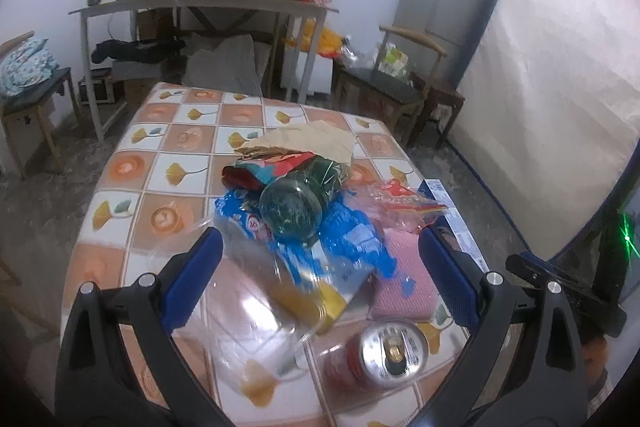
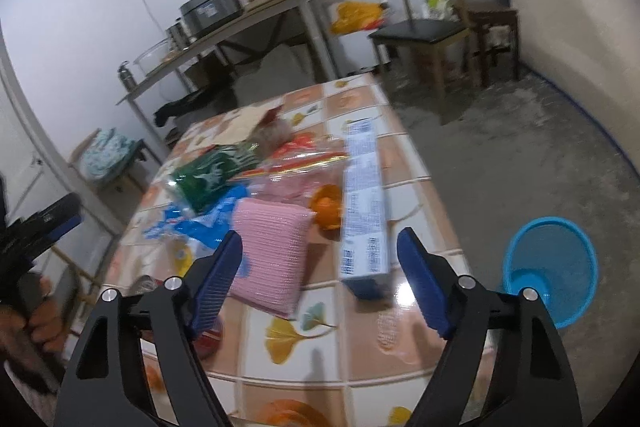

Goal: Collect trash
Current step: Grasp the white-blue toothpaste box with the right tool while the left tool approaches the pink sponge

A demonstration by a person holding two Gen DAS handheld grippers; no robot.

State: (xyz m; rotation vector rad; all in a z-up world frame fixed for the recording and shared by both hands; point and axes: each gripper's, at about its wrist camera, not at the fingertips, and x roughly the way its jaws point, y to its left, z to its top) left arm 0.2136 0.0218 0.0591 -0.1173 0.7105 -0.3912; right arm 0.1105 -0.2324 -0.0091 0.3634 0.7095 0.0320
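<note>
A heap of trash lies on the tiled table (image 1: pixel 132 163): a green plastic bottle (image 1: pixel 296 203), blue wrappers (image 1: pixel 352 239), a clear plastic container (image 1: pixel 248 307), a red can (image 1: pixel 384 355), a pink sponge (image 1: pixel 404 275) and a brown paper bag (image 1: pixel 304 143). My left gripper (image 1: pixel 320 263) is open above the container and wrappers. My right gripper (image 2: pixel 320 267) is open over the table's near edge, between the pink sponge (image 2: pixel 272 251) and a long blue-white box (image 2: pixel 364 207). An orange peel (image 2: pixel 328 207) lies by the box. A blue trash bin (image 2: pixel 548 267) stands on the floor to the right.
A side table (image 1: pixel 200 5) with a cooker and bags stands at the back wall. Chairs (image 1: pixel 392 83) and a small stool stand at the back right. A mattress (image 1: pixel 552 107) leans on the right wall. Another chair (image 1: pixel 28 95) holds cloth at left.
</note>
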